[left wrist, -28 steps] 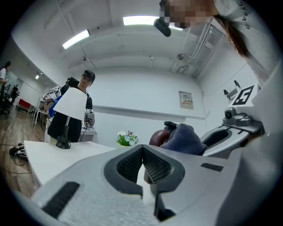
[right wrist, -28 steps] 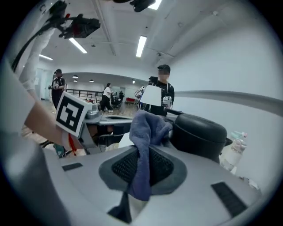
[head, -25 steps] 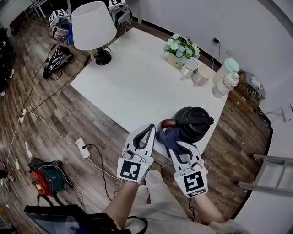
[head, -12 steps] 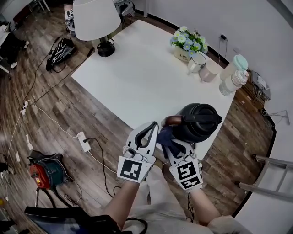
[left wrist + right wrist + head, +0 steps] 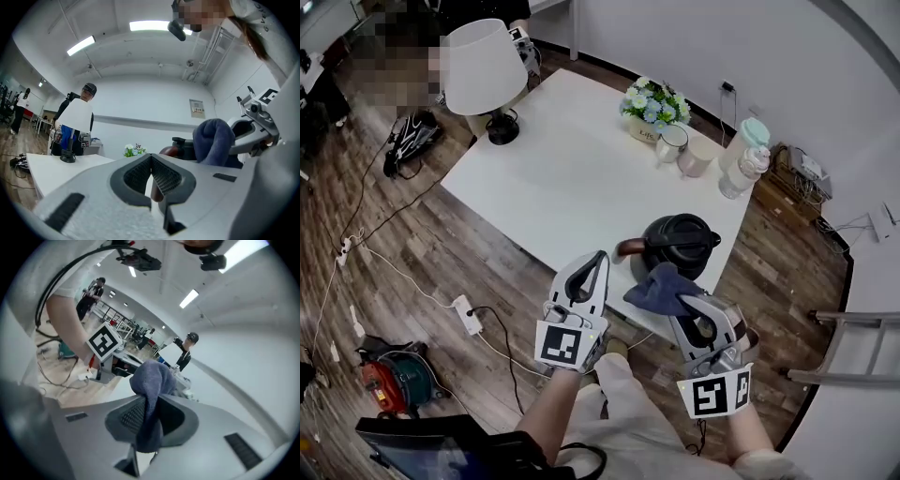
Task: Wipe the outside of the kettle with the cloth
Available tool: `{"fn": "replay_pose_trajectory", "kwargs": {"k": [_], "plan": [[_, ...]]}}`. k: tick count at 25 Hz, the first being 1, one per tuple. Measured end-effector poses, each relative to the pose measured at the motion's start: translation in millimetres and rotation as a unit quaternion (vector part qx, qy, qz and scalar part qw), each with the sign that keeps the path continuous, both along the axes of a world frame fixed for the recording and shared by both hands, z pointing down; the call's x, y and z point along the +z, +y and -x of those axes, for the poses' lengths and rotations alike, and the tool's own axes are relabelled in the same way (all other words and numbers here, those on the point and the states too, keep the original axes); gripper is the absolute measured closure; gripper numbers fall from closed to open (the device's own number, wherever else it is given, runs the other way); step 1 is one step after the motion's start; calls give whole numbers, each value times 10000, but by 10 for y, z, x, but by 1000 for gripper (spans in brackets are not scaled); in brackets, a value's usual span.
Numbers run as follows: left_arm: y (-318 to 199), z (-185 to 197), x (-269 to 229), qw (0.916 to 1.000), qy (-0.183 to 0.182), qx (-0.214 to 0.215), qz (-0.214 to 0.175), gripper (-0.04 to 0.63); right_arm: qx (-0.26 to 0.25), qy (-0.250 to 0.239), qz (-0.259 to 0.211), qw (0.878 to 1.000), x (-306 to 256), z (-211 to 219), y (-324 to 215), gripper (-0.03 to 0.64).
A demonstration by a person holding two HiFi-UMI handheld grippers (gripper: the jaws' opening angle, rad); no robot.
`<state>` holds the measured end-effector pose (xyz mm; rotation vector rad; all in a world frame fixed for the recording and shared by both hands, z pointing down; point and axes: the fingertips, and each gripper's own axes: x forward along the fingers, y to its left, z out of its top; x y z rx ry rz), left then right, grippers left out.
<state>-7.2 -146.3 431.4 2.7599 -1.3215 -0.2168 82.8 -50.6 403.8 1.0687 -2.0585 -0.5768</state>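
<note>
R gripper [image 5: 682,300] jaws were clamped on blue cloth [image 5: 659,289], at 6 o'clock of kettle [image 5: 677,242], which sat near table [image 5: 562,178] edge. L gripper [image 5: 598,260] jaws were together, empty, at kettle's 8 o'clock, pointing 12.

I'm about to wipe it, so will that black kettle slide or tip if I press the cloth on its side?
Probably won't tip: the kettle looks squat and broad-based. It may slide, though: the white table looks smooth, and the kettle stands near its edge. How full or heavy it is cannot be told.
</note>
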Motion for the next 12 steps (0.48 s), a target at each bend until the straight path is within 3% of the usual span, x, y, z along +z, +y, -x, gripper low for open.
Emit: {"fn": "replay_pose_trajectory", "kwargs": {"k": [3, 5, 12], "plan": [[12, -13, -71, 10000, -5, 17, -87, 588, 248, 495, -1074, 9927, -430, -177, -20, 561], [30, -32, -73, 9999, -50, 59, -143, 589, 371, 675, -1510, 9855, -535, -229, -28, 561], [83, -110, 28, 9999, -22, 170, 2, 588, 247, 1275, -1436, 9811, 173, -111, -82, 561]]}}
